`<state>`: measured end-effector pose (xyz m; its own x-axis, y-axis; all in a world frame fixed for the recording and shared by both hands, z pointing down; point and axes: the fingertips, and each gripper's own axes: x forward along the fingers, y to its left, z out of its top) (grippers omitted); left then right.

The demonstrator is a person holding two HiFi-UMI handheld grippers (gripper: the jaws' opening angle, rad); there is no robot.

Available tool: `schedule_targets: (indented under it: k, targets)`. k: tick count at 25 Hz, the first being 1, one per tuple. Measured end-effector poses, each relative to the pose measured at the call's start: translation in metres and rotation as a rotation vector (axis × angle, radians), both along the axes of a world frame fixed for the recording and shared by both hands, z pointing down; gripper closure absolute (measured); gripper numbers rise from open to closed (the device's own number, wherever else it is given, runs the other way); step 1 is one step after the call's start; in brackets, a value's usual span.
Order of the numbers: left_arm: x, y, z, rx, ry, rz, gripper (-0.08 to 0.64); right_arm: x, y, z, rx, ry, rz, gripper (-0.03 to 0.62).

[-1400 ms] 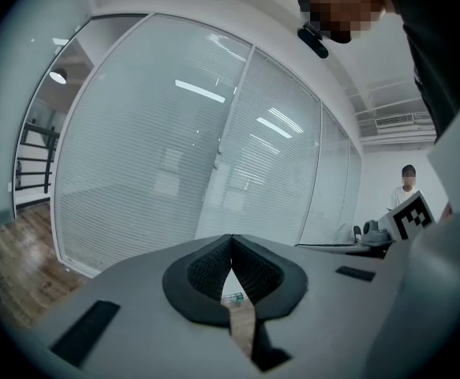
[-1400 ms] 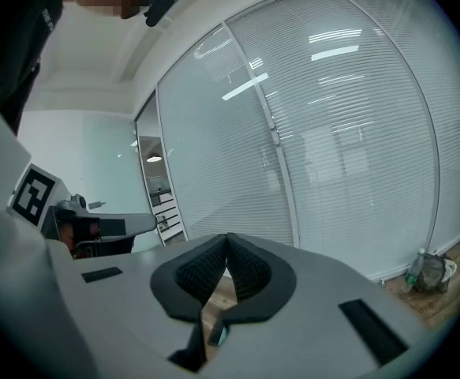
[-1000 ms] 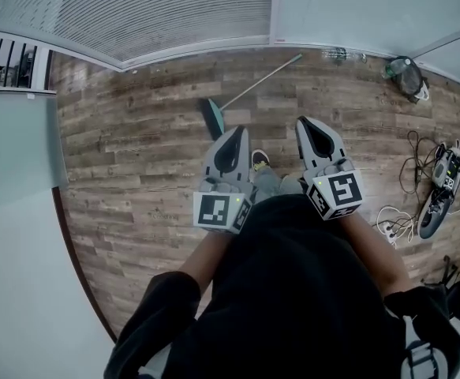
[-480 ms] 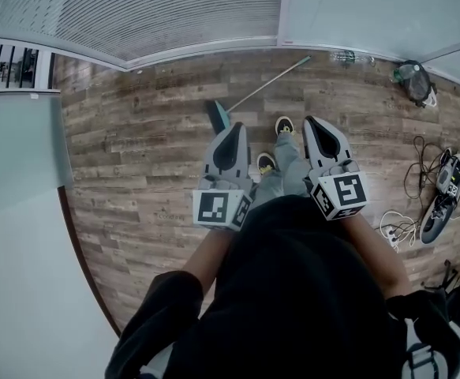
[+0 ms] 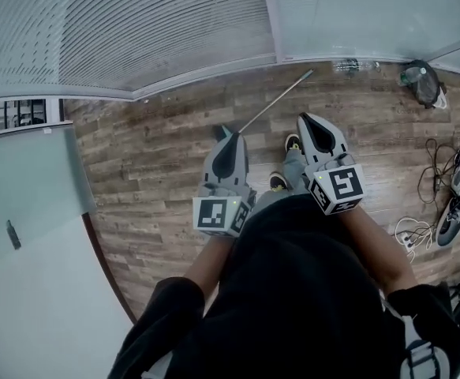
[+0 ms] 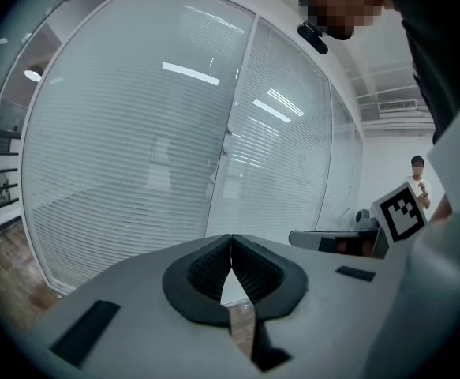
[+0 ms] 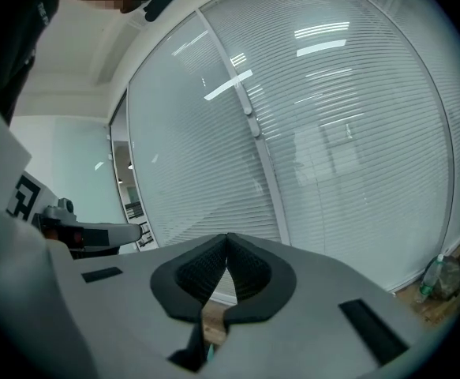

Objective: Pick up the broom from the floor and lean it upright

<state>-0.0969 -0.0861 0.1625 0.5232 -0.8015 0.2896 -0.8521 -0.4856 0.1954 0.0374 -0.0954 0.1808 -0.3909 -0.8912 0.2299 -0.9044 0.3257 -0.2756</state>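
Cool, even indoor light, bright enough throughout; ceiling strips reflect as glare streaks on the glass wall [image 6: 135, 172] in both gripper views. Heavy fisheye bend everywhere, dark vignette ringing the gripper views. Floor [image 5: 158, 156] is sharp in the head view, shadows soft, my left hand-held gripper [image 6: 231, 239] flatly lit.

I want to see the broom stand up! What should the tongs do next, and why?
Probably open the right tongs and reach down to the broom. It lies flat on the floor, untouched; the left tongs and the right are shut, empty.
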Motion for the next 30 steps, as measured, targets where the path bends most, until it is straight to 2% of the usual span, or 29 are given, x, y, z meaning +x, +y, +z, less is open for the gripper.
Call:
schedule_targets:
  k: [6, 11, 16, 22, 26, 30]
  targets:
    - [0.019, -0.044, 0.004, 0.001, -0.043, 0.023, 0.538, 0.022, -0.044, 0.02, -0.034, -0.006, -0.001, 0.577]
    - [0.018, -0.067, 0.023, -0.01, -0.097, 0.067, 0.538, 0.02, -0.068, 0.032, -0.061, 0.003, -0.009, 0.577]
    - [0.012, -0.104, 0.098, -0.105, -0.175, 0.155, 0.538, 0.007, -0.096, 0.067, -0.127, 0.025, -0.015, 0.577]
    - [0.006, -0.131, 0.211, -0.222, -0.284, 0.297, 0.538, 0.005, -0.124, 0.141, -0.253, -0.004, 0.054, 0.577]
    - [-0.005, -0.148, 0.282, -0.267, -0.374, 0.326, 0.538, -0.003, -0.146, 0.188, -0.276, -0.013, 0.011, 0.577]
    - [-0.014, -0.147, 0.34, -0.326, -0.385, 0.333, 0.538, -0.01, -0.157, 0.219, -0.294, 0.023, -0.067, 0.577]
